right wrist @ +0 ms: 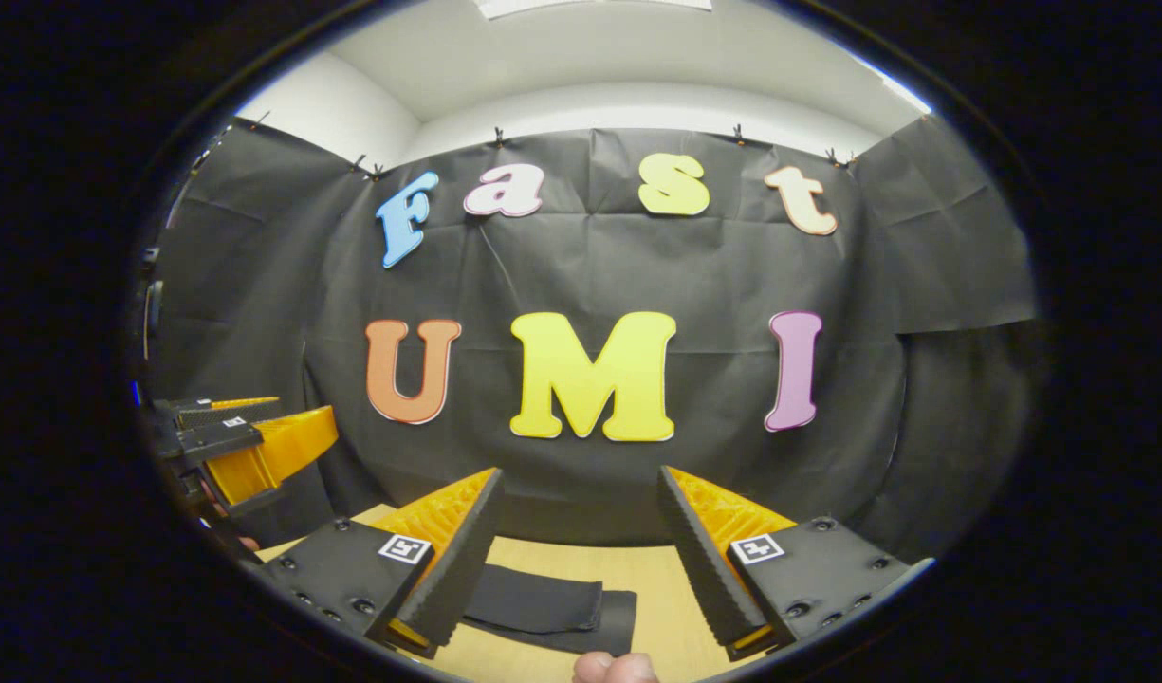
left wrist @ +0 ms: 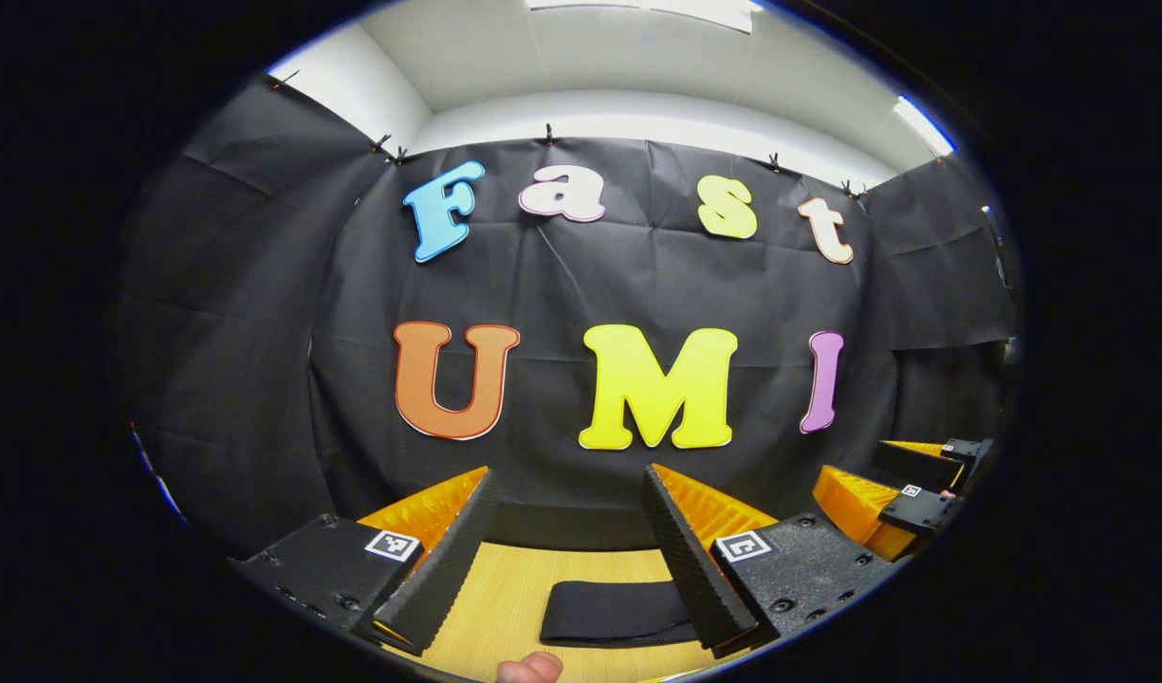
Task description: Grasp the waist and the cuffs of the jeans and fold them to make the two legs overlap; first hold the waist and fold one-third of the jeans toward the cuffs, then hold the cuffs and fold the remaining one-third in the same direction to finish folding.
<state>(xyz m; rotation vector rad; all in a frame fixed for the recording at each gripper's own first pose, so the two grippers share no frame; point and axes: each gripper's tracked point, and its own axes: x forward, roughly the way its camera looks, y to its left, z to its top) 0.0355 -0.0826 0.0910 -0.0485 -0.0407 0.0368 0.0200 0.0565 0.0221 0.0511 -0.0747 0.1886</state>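
1. Left gripper (left wrist: 566,536): raised above the desk (left wrist: 505,588), fingers wide apart, nothing between them.
2. Right gripper (right wrist: 581,541): raised above the desk, fingers wide apart, nothing held. In the left gripper view it appears at the far right.
3. Jeans (left wrist: 618,612): dark folded cloth lying flat on the wooden desk, below and ahead of both grippers, touching neither.
4. A fingertip (left wrist: 531,669) shows at the bottom edge of the left gripper view.

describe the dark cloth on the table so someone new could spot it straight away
Start at the wooden table below the black booth wall. Between the open fingers of the right gripper lies the jeans, a flat dark strip. It is the one soft thing on the wood.
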